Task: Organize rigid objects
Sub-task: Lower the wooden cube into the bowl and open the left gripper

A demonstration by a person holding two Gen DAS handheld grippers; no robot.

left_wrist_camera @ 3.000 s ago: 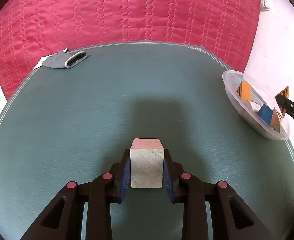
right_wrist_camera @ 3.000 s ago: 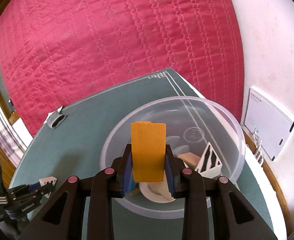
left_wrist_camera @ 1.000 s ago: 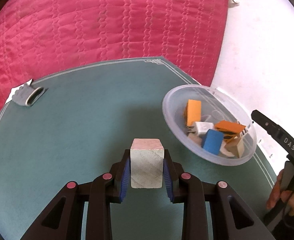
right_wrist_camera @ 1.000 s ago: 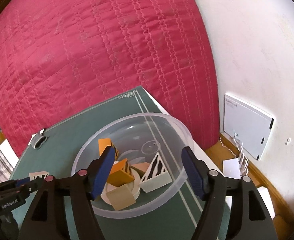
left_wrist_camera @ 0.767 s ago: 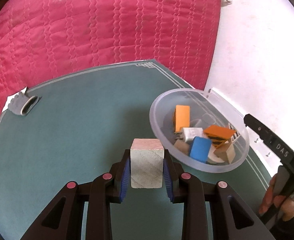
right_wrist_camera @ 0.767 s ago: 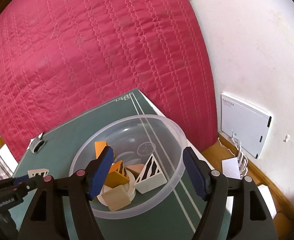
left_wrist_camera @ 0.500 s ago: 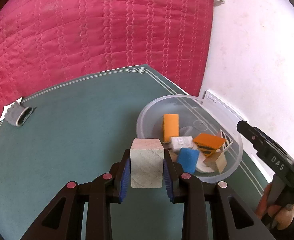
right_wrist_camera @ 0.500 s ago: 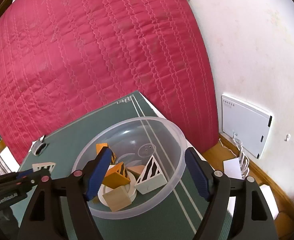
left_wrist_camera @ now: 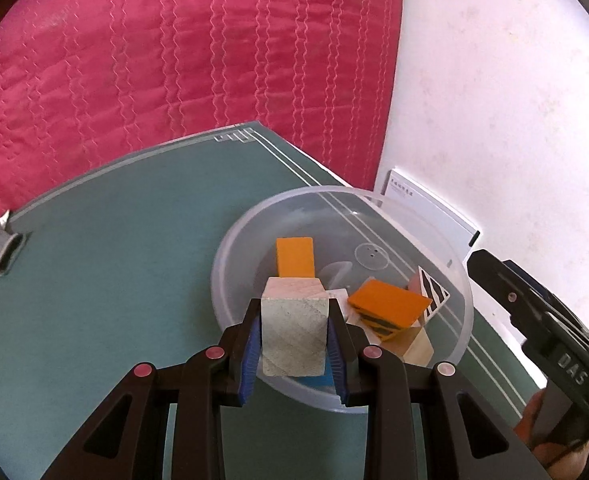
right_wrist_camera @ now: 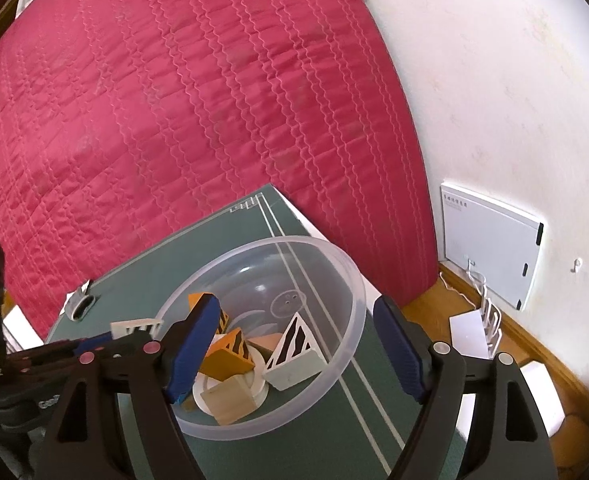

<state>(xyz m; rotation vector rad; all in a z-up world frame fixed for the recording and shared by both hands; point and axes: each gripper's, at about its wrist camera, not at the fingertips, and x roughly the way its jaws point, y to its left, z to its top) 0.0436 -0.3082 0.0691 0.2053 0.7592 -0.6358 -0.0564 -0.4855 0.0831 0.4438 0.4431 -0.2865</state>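
Green baize table [left_wrist_camera: 94, 300] is seen beneath a clear plastic bowl [left_wrist_camera: 460, 280] of blocks. Over the bowl's near rim, a wooden cube [left_wrist_camera: 294, 336] is clenched in the left gripper [left_wrist_camera: 294, 350]. Beside the bowl, the right gripper [right_wrist_camera: 294, 348] is spread, its jaws just widened, empty. Released early, the cube could strike the rim and tumble outside.

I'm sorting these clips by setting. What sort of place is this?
Probably a room in a home, not a lab or workshop. A red quilt hangs behind a green table, the white wall carries a small panel, and a wood floor shows beyond the table.
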